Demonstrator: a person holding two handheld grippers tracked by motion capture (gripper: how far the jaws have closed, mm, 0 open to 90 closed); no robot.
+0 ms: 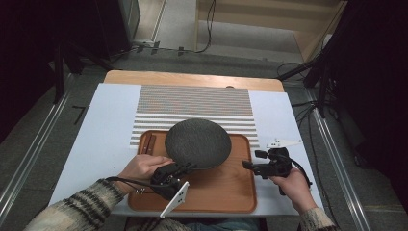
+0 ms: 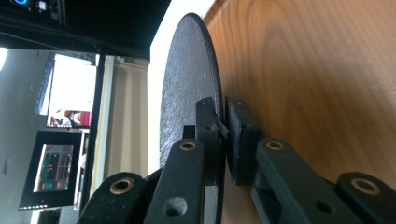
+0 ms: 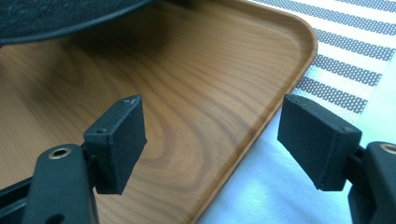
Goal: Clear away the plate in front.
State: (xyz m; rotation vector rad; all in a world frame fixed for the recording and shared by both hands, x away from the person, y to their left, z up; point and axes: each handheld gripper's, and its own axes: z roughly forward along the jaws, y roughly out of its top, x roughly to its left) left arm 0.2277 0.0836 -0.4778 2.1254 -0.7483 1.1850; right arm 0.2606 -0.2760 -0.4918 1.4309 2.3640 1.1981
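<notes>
left gripper is clamped on the disc's 7 o'clock rim, disc lifted over the tray; placing it is left. right gripper waits apart at 3 o'clock.

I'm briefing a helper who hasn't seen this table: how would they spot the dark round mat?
Find the wooden tray on the table's near side. Over its far half lies the dark round mat, its edge pinched by the left gripper. It is the one grey disc there.

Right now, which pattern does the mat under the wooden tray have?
Grey and white stripes on the mat, clearest in the high view; the tray covers its near part.
</notes>
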